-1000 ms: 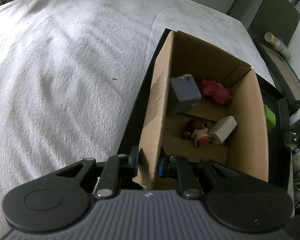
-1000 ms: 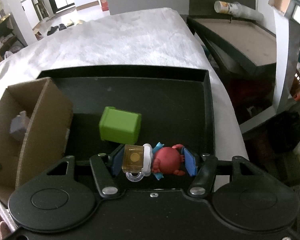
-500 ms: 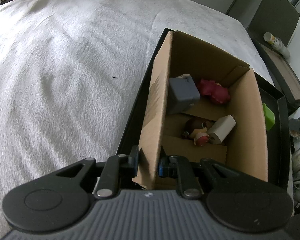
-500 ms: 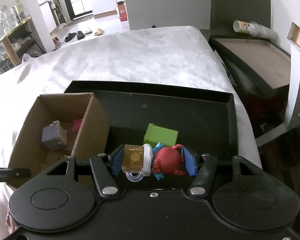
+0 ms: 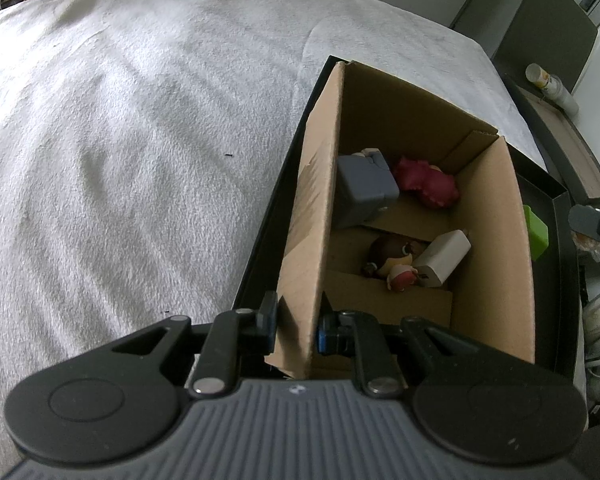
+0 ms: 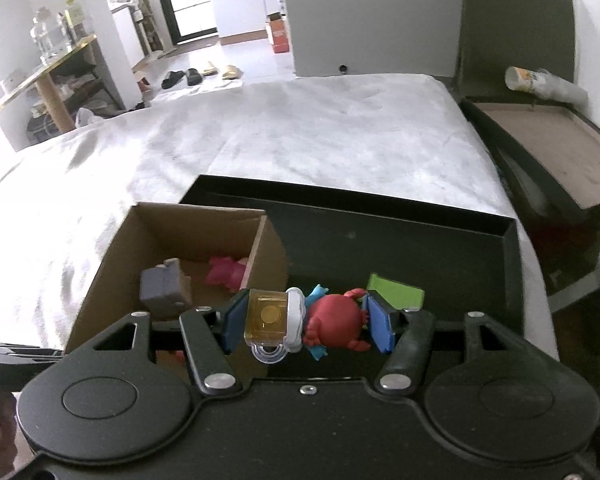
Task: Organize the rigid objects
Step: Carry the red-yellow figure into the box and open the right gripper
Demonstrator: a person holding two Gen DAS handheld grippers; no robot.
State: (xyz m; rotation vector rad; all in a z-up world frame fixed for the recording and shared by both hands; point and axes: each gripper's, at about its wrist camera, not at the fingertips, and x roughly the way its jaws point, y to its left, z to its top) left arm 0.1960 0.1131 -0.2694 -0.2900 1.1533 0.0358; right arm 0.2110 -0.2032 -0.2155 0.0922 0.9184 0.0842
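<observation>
Your black tray [image 6: 452,240] lies on the grey blanket [image 5: 120,140], its right half bare apart from a green block [image 6: 396,294]. Your left gripper [image 5: 296,328] pinches the cardboard box [image 5: 496,248] wall. Only the right-wrist view shows your right gripper [image 6: 304,322] clenched on the red crab toy [image 6: 334,320]; no writing readable.
</observation>
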